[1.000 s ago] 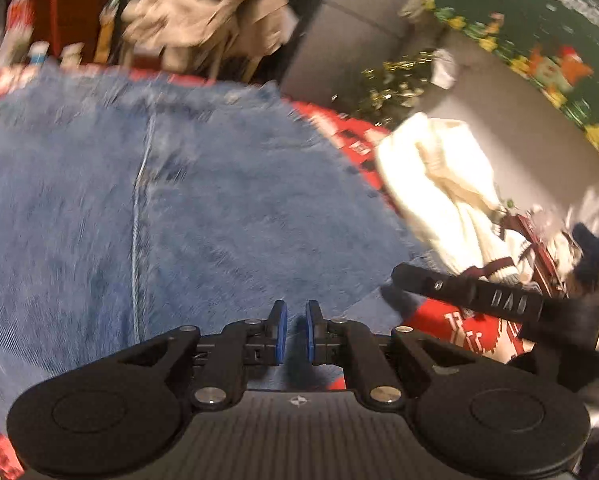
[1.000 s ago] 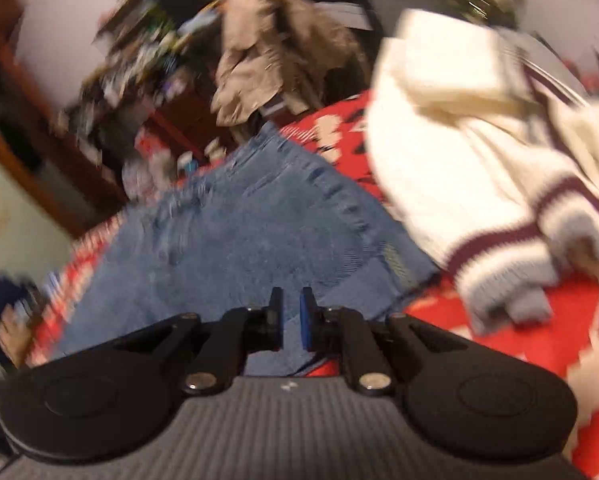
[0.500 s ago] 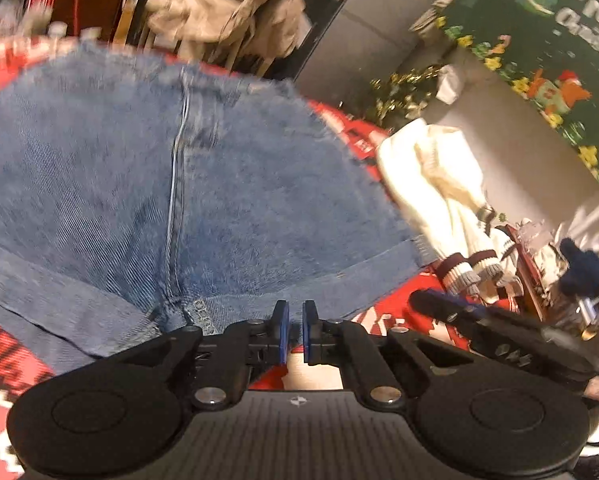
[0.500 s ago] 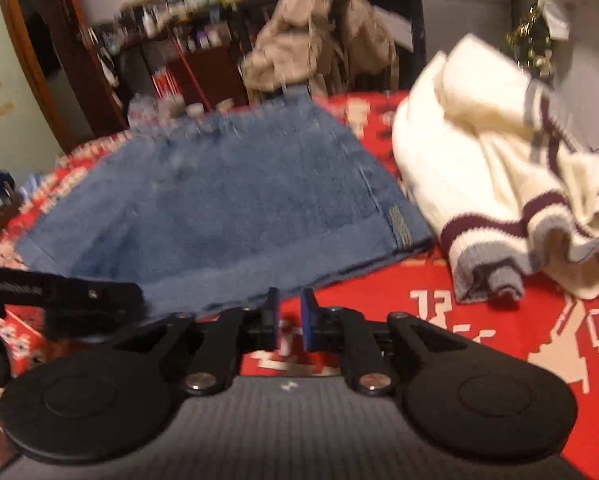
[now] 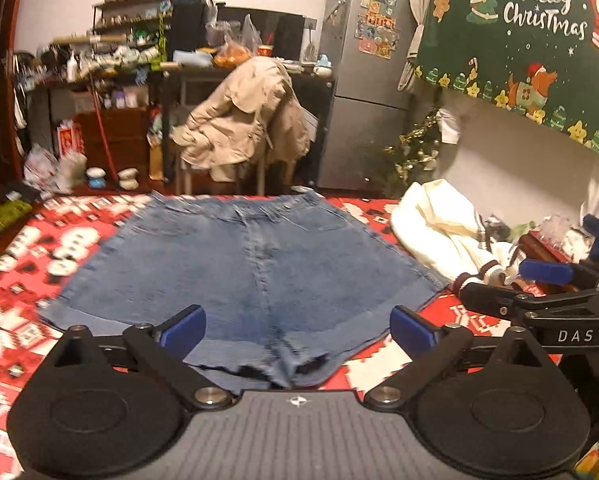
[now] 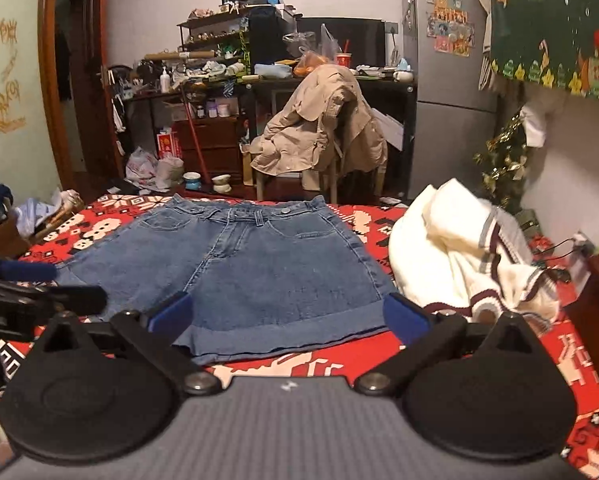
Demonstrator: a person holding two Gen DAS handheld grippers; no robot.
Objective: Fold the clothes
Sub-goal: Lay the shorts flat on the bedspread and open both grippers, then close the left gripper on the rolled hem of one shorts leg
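The shorts are blue denim, rough and matt, with a small shiny metal button at the waist. They lie on a red and white blanket of soft woven cloth. The sweater is thick cream knit, fluffy, with dark red bands. The left gripper and right gripper are matt black plastic with smooth blue pads and shiny metal screws. The coat on the chair is dull tan cloth. The fridge is smooth grey metal with a soft shine. The door frame is glossy brown wood.
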